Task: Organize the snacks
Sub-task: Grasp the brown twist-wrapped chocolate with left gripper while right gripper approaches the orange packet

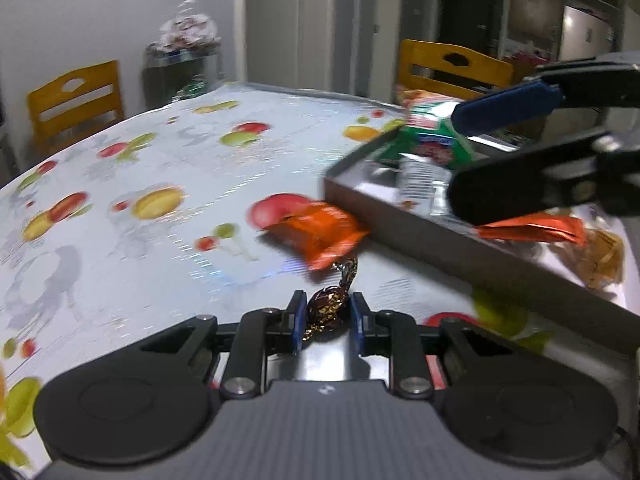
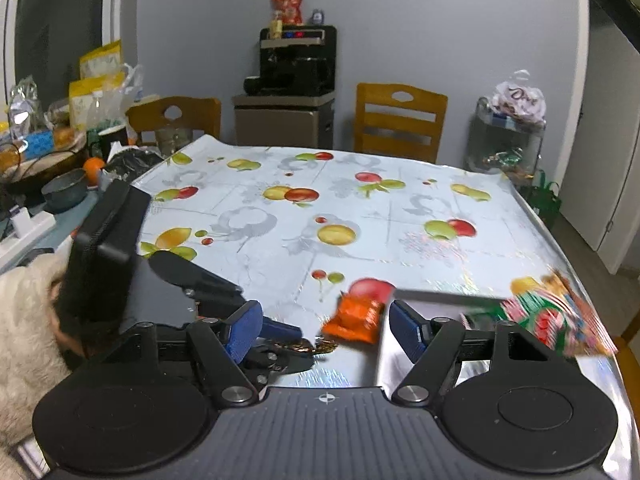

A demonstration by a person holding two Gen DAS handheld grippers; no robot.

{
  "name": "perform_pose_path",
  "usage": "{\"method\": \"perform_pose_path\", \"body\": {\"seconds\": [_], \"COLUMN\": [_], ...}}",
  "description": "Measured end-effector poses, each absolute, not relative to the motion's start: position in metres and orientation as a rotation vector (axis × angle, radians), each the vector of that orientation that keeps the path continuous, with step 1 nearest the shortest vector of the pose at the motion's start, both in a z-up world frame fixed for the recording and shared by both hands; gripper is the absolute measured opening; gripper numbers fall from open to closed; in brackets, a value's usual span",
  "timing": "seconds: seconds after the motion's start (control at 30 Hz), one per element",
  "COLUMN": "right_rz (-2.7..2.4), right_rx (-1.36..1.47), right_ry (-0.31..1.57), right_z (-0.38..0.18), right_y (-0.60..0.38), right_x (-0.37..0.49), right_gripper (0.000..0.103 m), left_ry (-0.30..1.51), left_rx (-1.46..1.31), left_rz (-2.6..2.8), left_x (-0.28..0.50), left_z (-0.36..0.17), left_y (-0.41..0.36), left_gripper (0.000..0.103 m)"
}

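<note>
Because the brown-and-gold foil-wrapped candy (image 1: 329, 309) was small and crinkly, the left gripper (image 1: 327, 316) had its jaws clamped on the round body, one twisted tail poking forward, just beside the near corner of the shallow grey tray (image 1: 404, 222). A glossy orange foil packet (image 1: 320, 234) touched that corner. Over the bench (image 1: 140, 184), the right gripper (image 2: 324, 330) stood with jaws apart, holding nothing.

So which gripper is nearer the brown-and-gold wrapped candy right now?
Left. The left gripper is shut on the wrapped candy on the table. The right gripper is open and apart from it, over toward the tray.
</note>
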State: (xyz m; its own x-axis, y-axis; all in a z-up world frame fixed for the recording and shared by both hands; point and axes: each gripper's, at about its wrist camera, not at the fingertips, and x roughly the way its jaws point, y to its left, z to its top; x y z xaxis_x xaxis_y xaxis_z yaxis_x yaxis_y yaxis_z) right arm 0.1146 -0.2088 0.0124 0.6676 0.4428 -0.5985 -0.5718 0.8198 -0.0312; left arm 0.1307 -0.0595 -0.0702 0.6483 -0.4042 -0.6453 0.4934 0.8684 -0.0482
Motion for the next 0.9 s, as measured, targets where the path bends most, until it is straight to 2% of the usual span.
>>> {"method": "perform_pose_path", "body": {"seconds": [0.17,0.27,0.9], "right_rz": [0.524,0.488,0.395], "right_rx": [-0.206,-0.224,-0.331], "right_ry": [0.698,0.726,0.774], "right_z": [-0.008,-0.020,-0.057], "right_y": [-0.183,-0.173,-0.144], "right_x": [0.145,0.156,0.186], "right_gripper": [0.057,0.054,0.054], "left_ry": [0.707,0.710,0.708], "left_rx": [0.092,0.073,0.018], "left_rz": [-0.423,-0.387,-0.316], "left_x": [0.140,0.143,0.153], "left_z": [-0.071,-0.070,-0.073], "left_y": [-0.030,-0.016,0.006], "left_gripper": [0.021,0.021,0.021]}}
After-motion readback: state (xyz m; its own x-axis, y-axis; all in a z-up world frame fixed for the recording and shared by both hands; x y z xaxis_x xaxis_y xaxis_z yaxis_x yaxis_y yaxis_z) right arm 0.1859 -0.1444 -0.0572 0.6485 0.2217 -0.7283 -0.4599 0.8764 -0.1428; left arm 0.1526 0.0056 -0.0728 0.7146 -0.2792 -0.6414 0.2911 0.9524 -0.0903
